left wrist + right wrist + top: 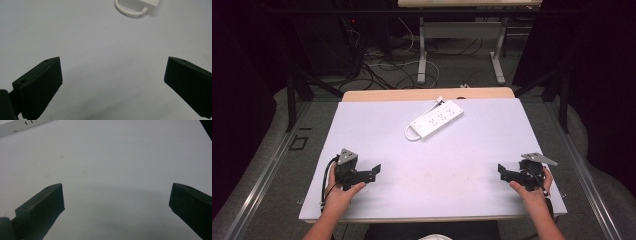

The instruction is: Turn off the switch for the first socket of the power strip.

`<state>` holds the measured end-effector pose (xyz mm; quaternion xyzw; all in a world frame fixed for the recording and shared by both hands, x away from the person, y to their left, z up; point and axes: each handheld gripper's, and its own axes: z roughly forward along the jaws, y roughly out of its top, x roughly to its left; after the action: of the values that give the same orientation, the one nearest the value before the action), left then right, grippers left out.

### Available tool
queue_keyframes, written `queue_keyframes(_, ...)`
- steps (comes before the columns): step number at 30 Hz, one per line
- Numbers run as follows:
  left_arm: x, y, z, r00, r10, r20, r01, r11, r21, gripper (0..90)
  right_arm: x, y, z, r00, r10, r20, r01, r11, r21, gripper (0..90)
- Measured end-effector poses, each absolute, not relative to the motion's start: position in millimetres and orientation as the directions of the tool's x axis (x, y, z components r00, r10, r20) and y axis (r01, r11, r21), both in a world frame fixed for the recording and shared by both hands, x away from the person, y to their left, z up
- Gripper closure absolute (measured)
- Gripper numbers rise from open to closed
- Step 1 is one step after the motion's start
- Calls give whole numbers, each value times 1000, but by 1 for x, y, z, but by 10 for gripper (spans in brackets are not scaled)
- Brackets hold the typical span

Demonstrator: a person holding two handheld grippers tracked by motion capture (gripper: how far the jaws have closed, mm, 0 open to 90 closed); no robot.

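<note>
A white power strip (437, 119) lies at an angle on the far middle of the white table (472, 150), its short white cable (409, 134) looped at its near end. My left gripper (374, 170) rests near the front left, held by a hand, jaws wide apart and empty. My right gripper (502, 171) rests near the front right, also open with nothing between its jaws. In the left gripper view the strip's end (147, 3) and cable loop (127, 11) lie far ahead of my open left gripper (112, 75). In the right gripper view the strip's edge (22, 126) sits at the top left beyond my open right gripper (116, 197).
Beyond the table stands a desk frame (459, 45) with cables (387, 65) strewn on the grey floor. Dark curtains and black stands flank both sides. A wooden board edge (427, 94) runs along the table's far side.
</note>
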<state>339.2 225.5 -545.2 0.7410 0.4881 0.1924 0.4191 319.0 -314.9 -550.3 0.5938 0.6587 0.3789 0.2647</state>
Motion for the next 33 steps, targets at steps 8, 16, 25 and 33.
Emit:
queue_keyframes(8,337,225,-544,456,882,-120,565,-183,804,16,317,-311,-550,-157,983,92,563,13,827,48)
queue_keyframes(16,336,226,-544,451,883,-129,564,-170,808,19,319,-300,-544,-203,974,101,548,27,836,155)
queue_keyframes(25,335,226,-544,453,882,-133,563,-167,809,20,323,-274,-532,-287,953,100,567,85,819,170)
queue_keyframes(33,335,227,-544,452,882,-137,571,-168,803,20,341,-243,-525,-367,928,63,568,170,806,170)
